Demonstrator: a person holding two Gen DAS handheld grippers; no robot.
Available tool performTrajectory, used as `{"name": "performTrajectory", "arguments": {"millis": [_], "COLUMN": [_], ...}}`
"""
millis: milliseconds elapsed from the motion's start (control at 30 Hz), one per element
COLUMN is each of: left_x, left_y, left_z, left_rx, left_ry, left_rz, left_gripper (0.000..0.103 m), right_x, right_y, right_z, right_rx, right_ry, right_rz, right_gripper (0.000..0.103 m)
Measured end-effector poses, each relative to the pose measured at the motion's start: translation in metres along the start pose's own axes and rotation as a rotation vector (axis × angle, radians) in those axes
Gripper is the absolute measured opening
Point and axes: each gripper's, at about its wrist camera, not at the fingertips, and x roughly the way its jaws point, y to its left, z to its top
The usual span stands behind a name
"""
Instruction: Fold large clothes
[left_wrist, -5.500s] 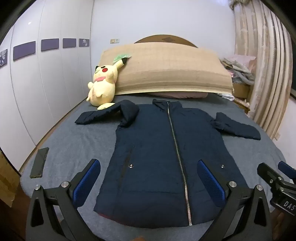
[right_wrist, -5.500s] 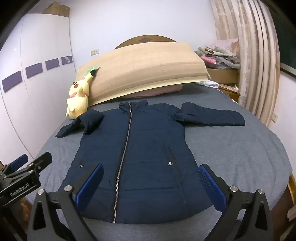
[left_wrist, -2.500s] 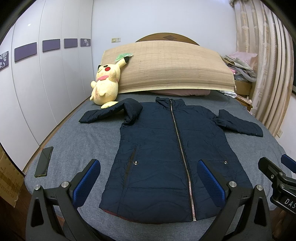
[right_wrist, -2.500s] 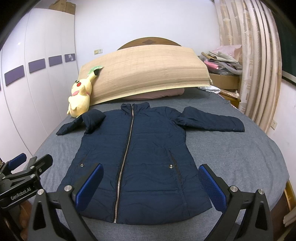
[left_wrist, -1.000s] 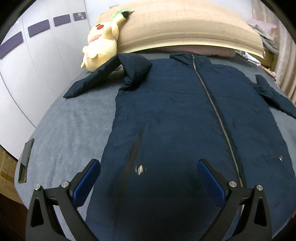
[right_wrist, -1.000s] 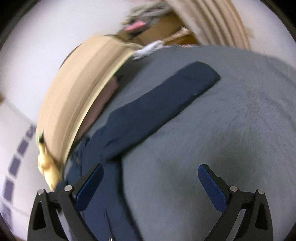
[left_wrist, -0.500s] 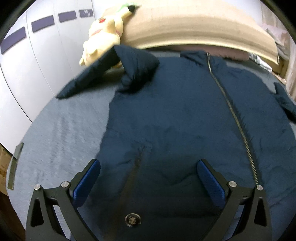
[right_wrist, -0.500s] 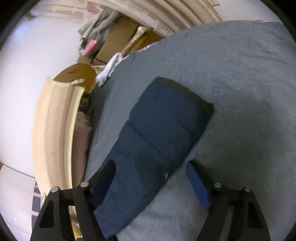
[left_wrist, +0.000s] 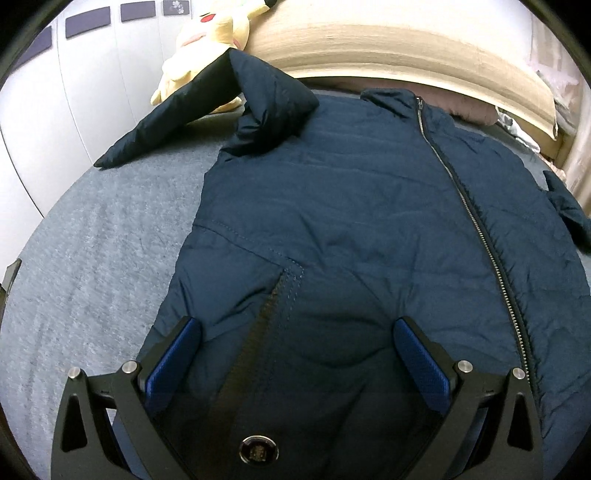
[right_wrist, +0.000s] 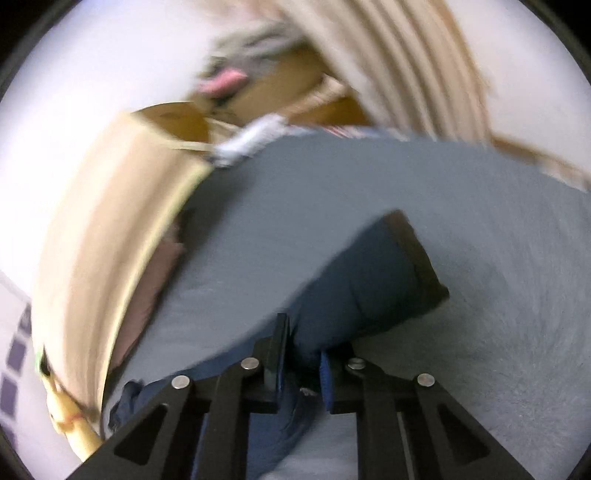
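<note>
A dark navy zip-up jacket (left_wrist: 332, 221) lies spread face up on the grey bed (left_wrist: 92, 240). In the left wrist view its sleeve (left_wrist: 177, 110) on the left is bent over at the shoulder. My left gripper (left_wrist: 295, 354) hovers open just above the jacket's lower part, its blue pads on either side of the slanted pocket (left_wrist: 266, 314). In the blurred right wrist view my right gripper (right_wrist: 303, 354) is closing on the jacket's other sleeve (right_wrist: 369, 280) a little back from the cuff. Its pads pinch the fabric, and the cuff end lifts off the bed.
A yellow plush toy (left_wrist: 210, 33) leans on the rolled straw mat (left_wrist: 406, 48) at the head of the bed. White wardrobe doors (left_wrist: 44, 92) run along the left. Curtains (right_wrist: 406, 55) and piled clothes (right_wrist: 229, 77) stand at the right. A dark phone (left_wrist: 9, 277) lies near the bed's left edge.
The right gripper's jaws came together on the sleeve near its cuff and lifted it. The left gripper sank closer to the jacket's lower part and stayed open.
</note>
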Motion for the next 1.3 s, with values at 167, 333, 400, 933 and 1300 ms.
{"name": "performTrajectory", "arguments": {"millis": [167, 333, 400, 933, 1300], "left_x": [0.000, -0.004, -0.005, -0.006, -0.012], "left_y": [0.001, 0.004, 0.004, 0.004, 0.008], "left_z": [-0.002, -0.006, -0.006, -0.006, 0.013], "left_rx": [-0.009, -0.019, -0.023, -0.032, -0.034], "left_ry": [-0.011, -0.018, -0.020, -0.020, 0.064], "left_rz": [-0.010, -0.023, -0.028, -0.038, -0.086], "left_gripper": [0.103, 0.103, 0.103, 0.103, 0.103], "right_x": [-0.059, -0.106, -0.112, 0.018, -0.067], "right_y": [0.137, 0.250, 0.294, 0.346, 0.302], "right_z": [-0.020, -0.086, -0.124, -0.372, -0.314], "right_rx": [-0.259, -0.458, -0.528, -0.829, -0.720], "right_ry": [-0.078, -0.082, -0.057, 0.370, 0.321], "right_rz": [0.143, 0.305, 0.358, 0.167, 0.425], "right_gripper": [0.016, 0.016, 0.016, 0.066, 0.103]}}
